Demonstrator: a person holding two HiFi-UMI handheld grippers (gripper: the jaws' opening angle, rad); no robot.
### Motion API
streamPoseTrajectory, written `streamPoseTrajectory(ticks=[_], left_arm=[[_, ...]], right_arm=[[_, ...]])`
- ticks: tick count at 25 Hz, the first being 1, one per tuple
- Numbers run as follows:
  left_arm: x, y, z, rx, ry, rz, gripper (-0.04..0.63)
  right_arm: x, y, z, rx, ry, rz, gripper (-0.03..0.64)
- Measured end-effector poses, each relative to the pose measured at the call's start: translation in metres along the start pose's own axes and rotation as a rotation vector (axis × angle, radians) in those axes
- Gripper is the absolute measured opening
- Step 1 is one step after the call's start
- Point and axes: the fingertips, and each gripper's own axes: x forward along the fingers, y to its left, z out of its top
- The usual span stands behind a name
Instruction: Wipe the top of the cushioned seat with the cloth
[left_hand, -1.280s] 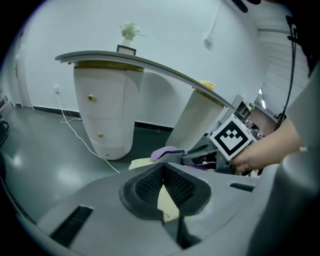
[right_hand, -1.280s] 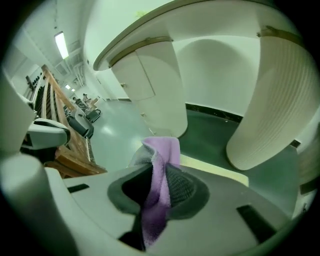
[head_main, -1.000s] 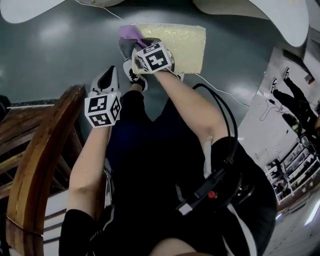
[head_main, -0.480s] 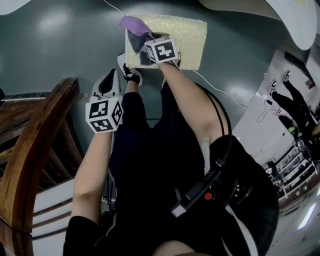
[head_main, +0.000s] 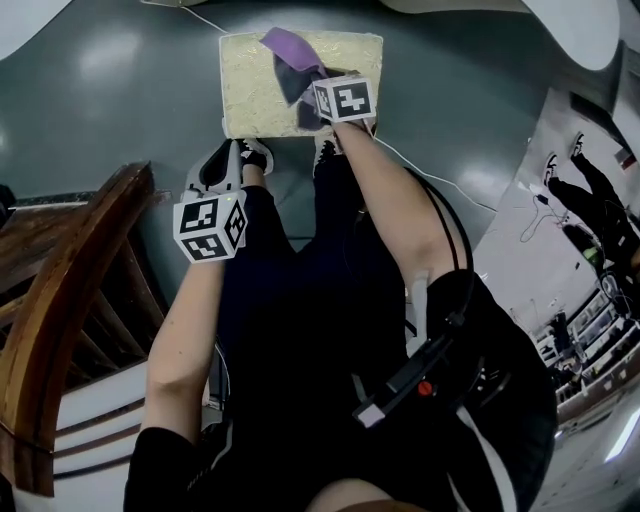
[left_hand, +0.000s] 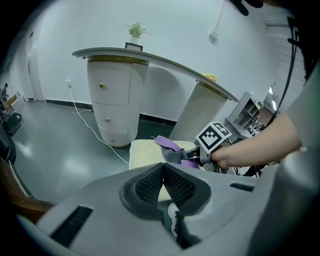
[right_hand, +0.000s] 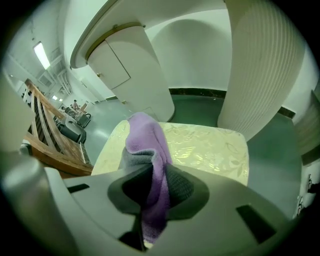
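Since your right gripper (right_hand: 155, 186), clamping the purple cloth (right_hand: 146, 142), slid rightward across the cushioned seat (right_hand: 212, 150), wiping's underway; left gripper (left_hand: 163, 181) is closed, empty.

A curved wooden rail (head_main: 60, 300) stands on the grey floor (head_main: 120, 90), and a white cable (left_hand: 103, 139) trails past a white counter (left_hand: 112, 95) bearing 1 plant (left_hand: 134, 29).

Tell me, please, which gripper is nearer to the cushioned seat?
Right. The right gripper is over the cushioned seat, holding the cloth on it; the left gripper is off its near left corner.
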Motion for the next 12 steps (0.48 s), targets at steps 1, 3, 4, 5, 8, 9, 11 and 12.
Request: streamPoseTrajectory(ticks=[1,3,4,5,8,9,11,12], left_arm=[[0.003,-0.006,0.000,0.004,0.000,0.000,0.005],[0.007,-0.018,0.000,0.017,0.003,0.000,0.003],[0.009,-0.025,-0.002,0.024,0.007,0.000,0.005],[0.011,-0.031,-0.003,0.029,0.011,-0.002,0.004],[0.015,-0.047,-0.003,0.034,0.013,-0.004,0.005],[0.016,-0.052,-0.003,0.037,0.013,-0.004,0.005],[0.016,-0.062,-0.003,0.045,0.015,-0.004,0.005],[0.015,-0.065,-0.002,0.047,0.014,-0.004,0.005]], right_arm=[[-0.003,-0.008,-0.003,0.005,-0.003,-0.002,0.077],[-0.009,-0.023,-0.008,0.019,-0.010,-0.007,0.077],[-0.012,-0.029,-0.010,0.030,-0.015,-0.007,0.077],[-0.015,-0.035,-0.013,0.041,-0.019,-0.006,0.077],[-0.023,-0.053,-0.017,0.054,-0.027,-0.008,0.077],[-0.026,-0.060,-0.019,0.052,-0.025,-0.014,0.076],[-0.032,-0.074,-0.026,0.060,-0.016,-0.027,0.075],[-0.034,-0.080,-0.030,0.069,-0.010,-0.034,0.077]])
